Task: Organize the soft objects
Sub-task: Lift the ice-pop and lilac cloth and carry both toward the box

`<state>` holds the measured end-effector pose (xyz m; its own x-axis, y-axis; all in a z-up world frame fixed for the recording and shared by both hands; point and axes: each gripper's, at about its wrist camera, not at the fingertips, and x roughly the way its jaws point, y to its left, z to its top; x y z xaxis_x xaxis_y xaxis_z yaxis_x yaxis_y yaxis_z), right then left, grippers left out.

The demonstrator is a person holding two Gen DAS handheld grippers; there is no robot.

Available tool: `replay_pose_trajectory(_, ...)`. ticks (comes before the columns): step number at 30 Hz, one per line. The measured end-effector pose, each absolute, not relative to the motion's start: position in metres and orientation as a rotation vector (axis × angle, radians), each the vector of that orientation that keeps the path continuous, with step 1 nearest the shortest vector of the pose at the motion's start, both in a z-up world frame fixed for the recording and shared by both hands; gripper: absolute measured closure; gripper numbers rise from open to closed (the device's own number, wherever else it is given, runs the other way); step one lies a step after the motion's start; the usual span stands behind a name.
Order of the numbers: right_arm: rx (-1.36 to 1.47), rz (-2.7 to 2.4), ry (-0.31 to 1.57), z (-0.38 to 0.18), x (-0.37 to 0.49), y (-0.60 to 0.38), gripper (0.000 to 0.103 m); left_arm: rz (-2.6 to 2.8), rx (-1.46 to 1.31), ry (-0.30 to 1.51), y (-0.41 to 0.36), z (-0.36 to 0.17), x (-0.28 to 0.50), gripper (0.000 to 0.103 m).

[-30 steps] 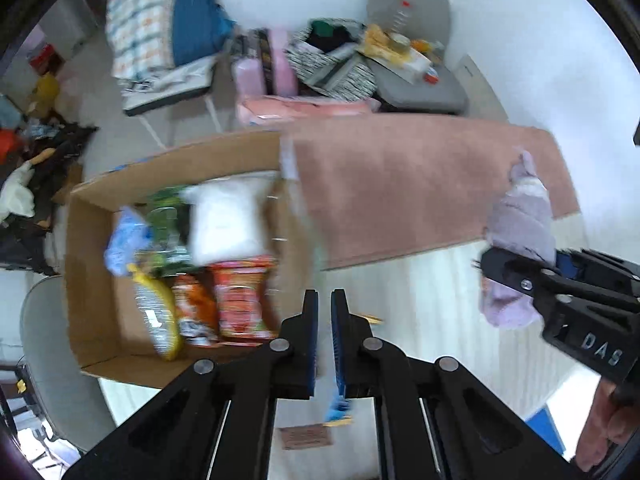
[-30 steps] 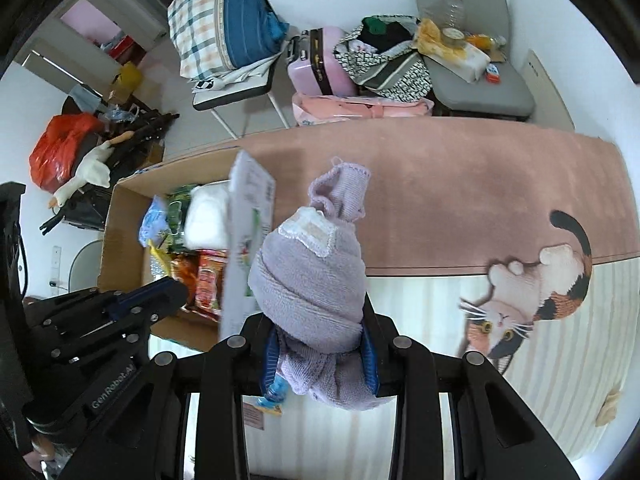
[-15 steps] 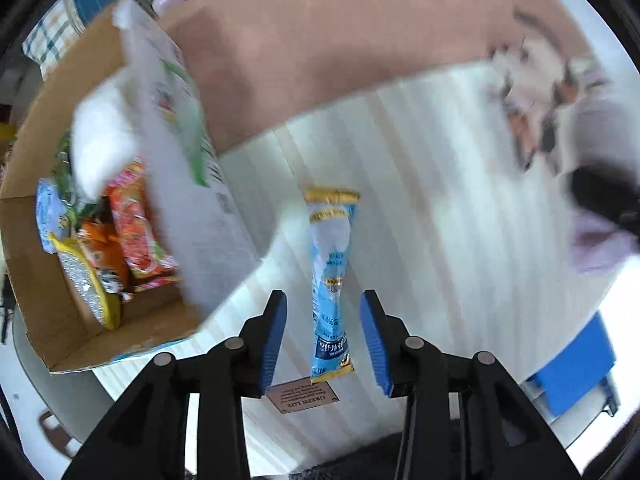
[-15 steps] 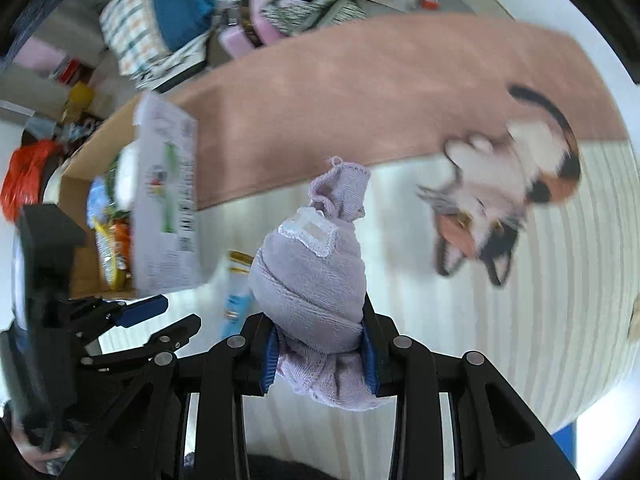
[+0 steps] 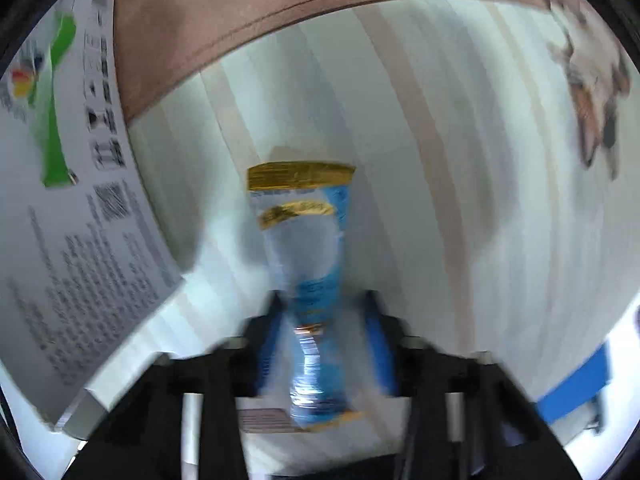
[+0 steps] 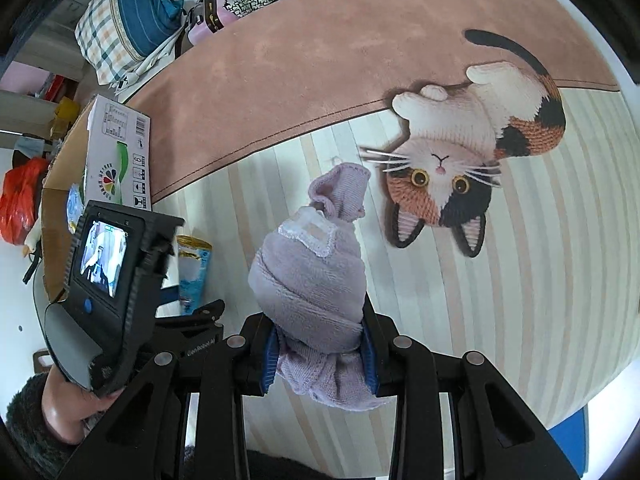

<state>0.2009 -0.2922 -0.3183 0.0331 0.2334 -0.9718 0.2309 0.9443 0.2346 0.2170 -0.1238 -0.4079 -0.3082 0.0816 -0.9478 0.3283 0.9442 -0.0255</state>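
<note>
A blue and gold snack packet (image 5: 302,248) lies on the striped mat. My left gripper (image 5: 324,316) is open, low over it, its blue pads either side of the packet's near half; the view is blurred. The packet also shows in the right wrist view (image 6: 193,270), beside the left gripper's body (image 6: 108,276). My right gripper (image 6: 319,354) is shut on a rolled lilac knitted cloth (image 6: 314,280) and holds it above the mat.
A cardboard box (image 6: 54,184) with a white printed flap (image 5: 68,216) stands at the left and holds snack bags. The mat has a pink band (image 6: 320,56) and a cat picture (image 6: 472,152). Bags and a suitcase (image 6: 208,20) lie beyond it.
My left gripper has opened and come down close over the snack packet, which now lies between its fingers. My right gripper still holds the lilac cloth and has tilted down toward the mat.
</note>
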Motion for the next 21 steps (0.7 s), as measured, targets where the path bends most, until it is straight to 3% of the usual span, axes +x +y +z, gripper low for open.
replay_pose_trajectory(7,0.351,0.039,1.518,-0.297,0.211,-0.282,0.067,-0.268,0.142,1.820,-0.109,-0.368,0.207,0.087)
replay_pose_trajectory(14,0.327,0.117,1.458,-0.252,0.220,-0.255,0.068,-0.348,-0.010,1.630,-0.085,-0.253,0.203,0.087)
replay_pose_trajectory(21,0.309,0.240,1.401,-0.209,0.241,-0.179,0.068,-0.261,-0.096,1.447,-0.001,-0.162,0.223,0.087)
